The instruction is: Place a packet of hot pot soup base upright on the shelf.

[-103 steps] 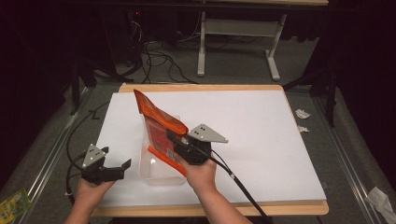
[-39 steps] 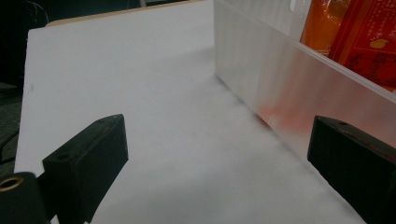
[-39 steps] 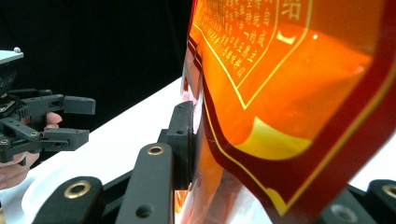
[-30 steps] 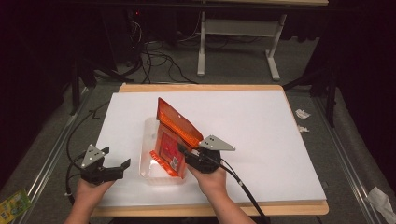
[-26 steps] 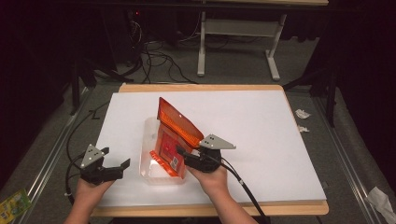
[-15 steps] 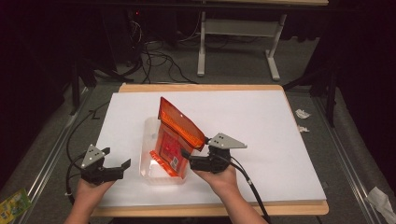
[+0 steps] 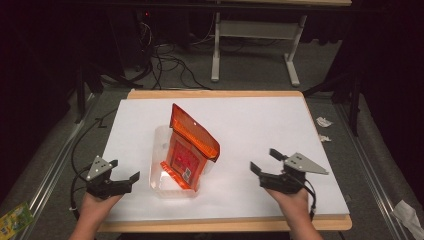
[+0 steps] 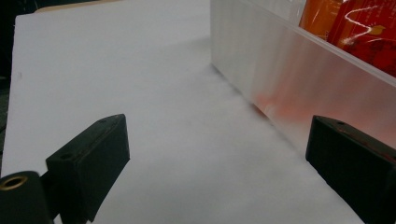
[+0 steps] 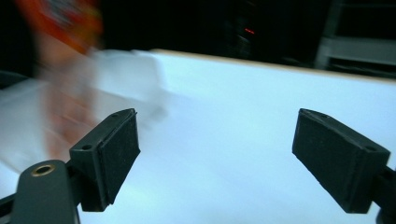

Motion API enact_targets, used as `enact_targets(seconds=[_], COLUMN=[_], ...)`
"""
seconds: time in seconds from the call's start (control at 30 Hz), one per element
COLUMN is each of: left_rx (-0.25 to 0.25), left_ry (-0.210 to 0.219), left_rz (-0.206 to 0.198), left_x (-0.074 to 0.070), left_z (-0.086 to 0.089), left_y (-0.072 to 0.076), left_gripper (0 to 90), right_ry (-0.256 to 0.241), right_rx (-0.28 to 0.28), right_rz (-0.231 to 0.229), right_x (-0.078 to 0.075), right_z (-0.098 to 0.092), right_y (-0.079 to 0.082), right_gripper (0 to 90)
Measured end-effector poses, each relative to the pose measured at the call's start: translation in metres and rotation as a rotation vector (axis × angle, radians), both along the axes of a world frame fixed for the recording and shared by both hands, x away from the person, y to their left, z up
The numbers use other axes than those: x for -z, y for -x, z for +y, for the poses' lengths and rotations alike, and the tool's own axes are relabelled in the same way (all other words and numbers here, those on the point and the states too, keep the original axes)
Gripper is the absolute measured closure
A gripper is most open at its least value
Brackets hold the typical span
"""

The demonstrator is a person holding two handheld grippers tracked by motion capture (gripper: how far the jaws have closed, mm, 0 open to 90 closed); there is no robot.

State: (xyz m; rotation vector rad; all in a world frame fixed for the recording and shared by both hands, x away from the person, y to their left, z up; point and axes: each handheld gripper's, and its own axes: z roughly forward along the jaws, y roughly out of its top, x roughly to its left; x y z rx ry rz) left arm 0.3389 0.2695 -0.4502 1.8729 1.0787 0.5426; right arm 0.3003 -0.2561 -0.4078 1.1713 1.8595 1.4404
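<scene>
High view, left to right: left tool spread wide, empty, just beside the clear bin; orange packet stands tilted inside it; right tool wide, empty, well apart; I'd keep both clear so the packet isn't knocked.

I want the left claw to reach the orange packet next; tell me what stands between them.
The near wall of the clear tub does: the orange packet stands inside it, leaning above its rim. The left claw, open, sits on the white sheet beside that wall.
</scene>
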Motion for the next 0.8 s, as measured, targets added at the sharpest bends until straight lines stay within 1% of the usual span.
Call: enact_targets(seconds=[0.07, 0.1, 0.13, 0.17, 0.2, 0.23, 0.27, 0.3, 0.37, 0.4, 0.53, 0.7, 0.8], left_rx=[0.001, -0.001, -0.001, -0.002, -0.002, -0.002, -0.001, 0.001, 0.002, 0.003, 0.009, 0.012, 0.012], left_ry=[0.001, -0.001, -0.001, 0.002, 0.002, 0.004, 0.003, -0.005, -0.012, -0.015, -0.024, -0.020, -0.010], left_rz=[0.009, 0.013, 0.018, 0.022, 0.024, 0.030, 0.037, 0.043, 0.048, 0.050, 0.059, 0.049, 0.041], left_x=[0.001, 0.002, 0.002, 0.002, 0.003, 0.003, 0.004, 0.004, 0.005, 0.006, 0.008, 0.006, 0.005], left_z=[0.000, 0.000, -0.001, -0.001, -0.002, -0.003, -0.004, -0.005, -0.008, -0.009, -0.011, -0.010, -0.007], left_y=[0.001, 0.001, 0.001, 0.001, 0.001, 0.001, 0.001, 0.001, 0.002, 0.003, 0.003, 0.005, 0.005], left_gripper=[6.9, 6.9, 6.9, 6.9, 6.9, 6.9, 6.9, 6.8, 6.6, 6.5, 6.5, 6.3, 6.3], right_ry=[0.048, 0.059, 0.066, 0.061, 0.055, 0.060, 0.055, 0.037, 0.017, 0.018, 0.015, -0.005, -0.009], right_rx=[0.064, 0.090, 0.114, 0.129, 0.132, 0.136, 0.145, 0.157, 0.156, 0.155, 0.146, 0.160, 0.166], right_rz=[0.019, 0.024, 0.025, 0.036, 0.056, 0.056, 0.043, 0.038, 0.038, 0.037, 0.060, 0.037, 0.051], right_x=[0.010, 0.017, 0.023, 0.028, 0.029, 0.028, 0.027, 0.026, 0.025, 0.026, 0.029, 0.026, 0.029], right_z=[-0.023, -0.033, -0.042, -0.050, -0.055, -0.059, -0.061, -0.063, -0.065, -0.065, -0.064, -0.064, -0.064], right_y=[0.006, 0.012, 0.016, 0.019, 0.020, 0.020, 0.021, 0.021, 0.019, 0.019, 0.019, 0.019, 0.018], right_gripper=[12.0, 10.9, 8.9, 5.7, 3.9, 3.8, 3.9, 3.7, 3.3, 3.2, 2.3, 2.2, 2.2])
